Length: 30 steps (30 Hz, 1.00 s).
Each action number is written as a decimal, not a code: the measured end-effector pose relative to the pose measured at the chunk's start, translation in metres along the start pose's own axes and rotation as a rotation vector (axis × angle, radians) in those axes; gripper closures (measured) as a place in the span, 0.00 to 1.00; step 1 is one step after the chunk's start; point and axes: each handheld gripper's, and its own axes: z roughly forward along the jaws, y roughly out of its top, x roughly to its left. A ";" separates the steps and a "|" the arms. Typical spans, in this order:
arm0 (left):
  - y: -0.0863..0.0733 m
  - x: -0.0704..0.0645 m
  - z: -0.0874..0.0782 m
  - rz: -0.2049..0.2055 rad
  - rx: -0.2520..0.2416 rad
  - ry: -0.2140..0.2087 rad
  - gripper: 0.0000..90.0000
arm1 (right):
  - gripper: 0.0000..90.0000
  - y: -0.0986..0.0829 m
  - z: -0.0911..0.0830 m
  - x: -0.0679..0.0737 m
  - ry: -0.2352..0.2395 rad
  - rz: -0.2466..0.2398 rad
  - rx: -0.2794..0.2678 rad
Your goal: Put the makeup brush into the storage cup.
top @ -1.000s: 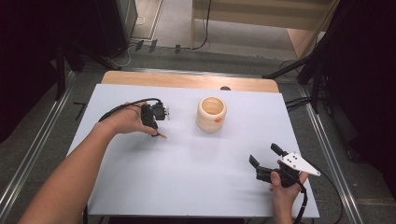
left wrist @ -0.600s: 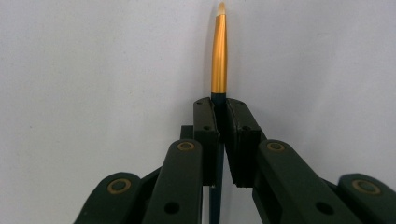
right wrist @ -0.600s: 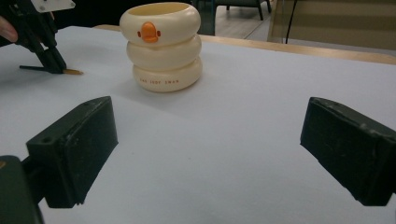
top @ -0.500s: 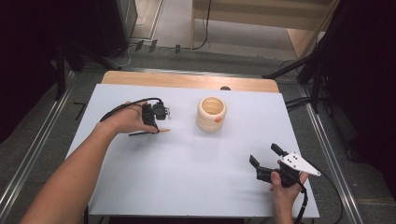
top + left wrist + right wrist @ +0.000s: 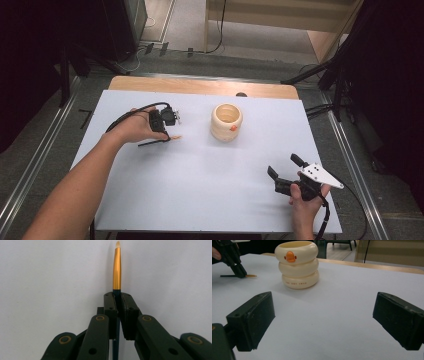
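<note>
A left gripper (image 5: 167, 131) is clamped on a thin paintbrush (image 5: 116, 270), its jaws pressed together around the dark handle just below the gold ferrule. The brush lies low on the white table (image 5: 200, 200), apparently touching it, to the left of a cream duck-faced cup (image 5: 226, 121). The right gripper (image 5: 286, 174) rests near the front right corner, jaws wide apart, holding nothing.

The left gripper (image 5: 166, 131) now lays its thin dark-handled, gold-ferruled paintbrush (image 5: 159, 140) flatter on the white desk (image 5: 200, 190) than before.
</note>
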 end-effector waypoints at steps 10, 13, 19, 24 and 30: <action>-0.008 0.003 -0.019 -0.061 -0.175 0.013 0.95 | 0.05 0.000 0.000 0.001 0.001 -0.002 0.003; -0.007 0.002 -0.022 -0.064 -0.215 0.014 0.95 | 0.05 0.000 0.000 0.001 0.000 -0.001 0.002; -0.006 0.002 -0.028 -0.080 -0.301 0.020 0.95 | 0.05 0.000 0.000 0.001 -0.001 -0.001 0.003; -0.008 0.003 -0.035 -0.094 -0.385 0.022 0.95 | 0.05 0.000 0.000 0.000 -0.003 -0.001 0.003; -0.009 0.003 -0.041 -0.106 -0.462 0.015 0.95 | 0.05 0.000 0.000 0.000 -0.003 -0.004 0.004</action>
